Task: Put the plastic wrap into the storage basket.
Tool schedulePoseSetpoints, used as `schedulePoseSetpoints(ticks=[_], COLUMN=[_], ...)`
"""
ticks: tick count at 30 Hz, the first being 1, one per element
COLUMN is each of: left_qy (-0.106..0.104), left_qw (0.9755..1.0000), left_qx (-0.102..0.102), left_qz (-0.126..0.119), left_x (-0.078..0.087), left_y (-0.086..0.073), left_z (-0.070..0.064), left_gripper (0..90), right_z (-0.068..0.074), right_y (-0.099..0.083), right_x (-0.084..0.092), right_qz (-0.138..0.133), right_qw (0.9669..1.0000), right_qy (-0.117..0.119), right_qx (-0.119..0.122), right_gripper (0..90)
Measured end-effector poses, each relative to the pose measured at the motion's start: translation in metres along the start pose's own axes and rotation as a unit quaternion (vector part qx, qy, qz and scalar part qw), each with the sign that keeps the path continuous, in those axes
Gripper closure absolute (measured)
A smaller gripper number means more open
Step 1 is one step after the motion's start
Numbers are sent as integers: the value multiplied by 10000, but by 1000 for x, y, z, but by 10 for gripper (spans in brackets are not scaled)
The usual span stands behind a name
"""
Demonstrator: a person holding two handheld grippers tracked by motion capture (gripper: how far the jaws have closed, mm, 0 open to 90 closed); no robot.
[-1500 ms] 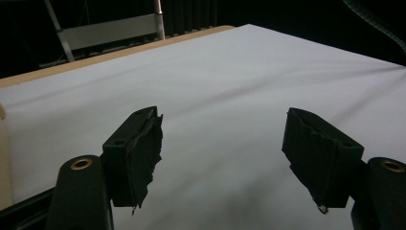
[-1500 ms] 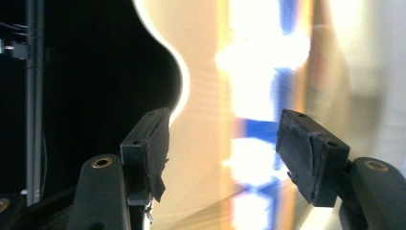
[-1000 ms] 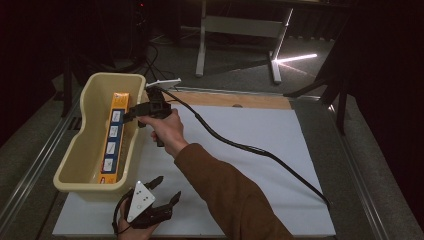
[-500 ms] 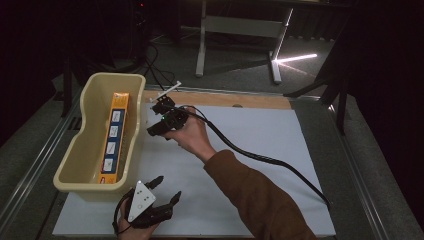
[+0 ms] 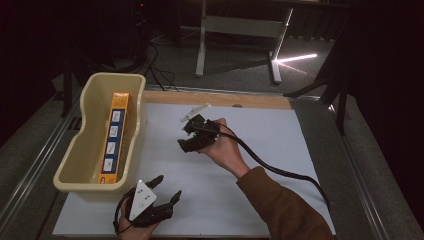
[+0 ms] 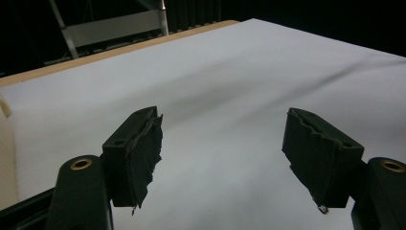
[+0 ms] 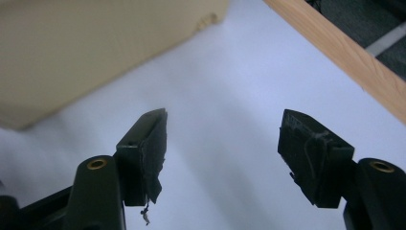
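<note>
White table sheet (image 5: 280, 150) with a cream tub (image 5: 85, 155) holding an orange box (image 5: 114, 137). Right gripper (image 5: 186, 142), jaws just opening and empty, beside it; left gripper (image 5: 167, 190) released, nothing between.

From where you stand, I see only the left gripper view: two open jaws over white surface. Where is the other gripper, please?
Observer: In the high view, the right gripper hovers over the white sheet, to the right of the beige tub.
Operator: Does it hold something?
Observer: No. Its own view shows the jaws apart with nothing between; they have just been opening.
Operator: What is inside the tub?
Observer: A long orange box lies along its floor.
</note>
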State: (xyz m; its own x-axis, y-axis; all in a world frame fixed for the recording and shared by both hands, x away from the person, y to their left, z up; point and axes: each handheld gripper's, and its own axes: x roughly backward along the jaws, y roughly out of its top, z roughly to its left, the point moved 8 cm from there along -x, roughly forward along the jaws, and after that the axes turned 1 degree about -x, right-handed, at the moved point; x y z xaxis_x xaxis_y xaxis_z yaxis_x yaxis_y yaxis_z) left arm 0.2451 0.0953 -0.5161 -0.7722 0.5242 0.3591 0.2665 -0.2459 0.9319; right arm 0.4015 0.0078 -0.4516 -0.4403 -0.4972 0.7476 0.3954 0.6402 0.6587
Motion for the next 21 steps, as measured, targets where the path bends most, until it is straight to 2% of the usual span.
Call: schedulePoseSetpoints(ticks=[2,4,7,11,13,14,15,18,19,20,21], left_qy=[23,25,39,51,55,55,108,114,118,124,130], left_qw=[10000,10000,10000,10000,9999,9999,9999,9998,9998,9998,9998], left_qx=[27,42,32,56,68,68,75,107,112,109,104], left_qz=[6,19,39,57,63,63,75,90,86,89,94], left_x=[-1,-1,-2,-2,-2,-2,-2,-3,-3,-3,-3], left_y=[0,-1,-1,-1,-1,-1,-2,-2,-2,-2,-2], left_z=[1,1,1,3,3,3,4,5,5,5,5], left_gripper=[292,292,292,292,292,292,290,290,290,290,290], right_z=[-3,-16,-32,-50,-52,-55,-60,-66,-66,-71,-72], right_y=[-7,-21,-35,-58,-61,-68,-83,-107,-107,-122,-129], right_x=[1,4,10,20,22,26,32,39,39,46,49], right_qz=[18,-35,-207,-247,-279,-341,-397,-434,-434,-533,-597], right_qw=[10000,9997,9980,9965,9960,9953,9939,9913,9913,9888,9875], right_qy=[-13,-171,-262,-568,-579,-580,-581,-719,-719,-797,-828], right_qx=[-51,-197,-531,-567,-618,-703,-853,-1010,-1010,-1141,-1203], right_gripper=[333,332,338,327,326,326,318,314,314,315,317])
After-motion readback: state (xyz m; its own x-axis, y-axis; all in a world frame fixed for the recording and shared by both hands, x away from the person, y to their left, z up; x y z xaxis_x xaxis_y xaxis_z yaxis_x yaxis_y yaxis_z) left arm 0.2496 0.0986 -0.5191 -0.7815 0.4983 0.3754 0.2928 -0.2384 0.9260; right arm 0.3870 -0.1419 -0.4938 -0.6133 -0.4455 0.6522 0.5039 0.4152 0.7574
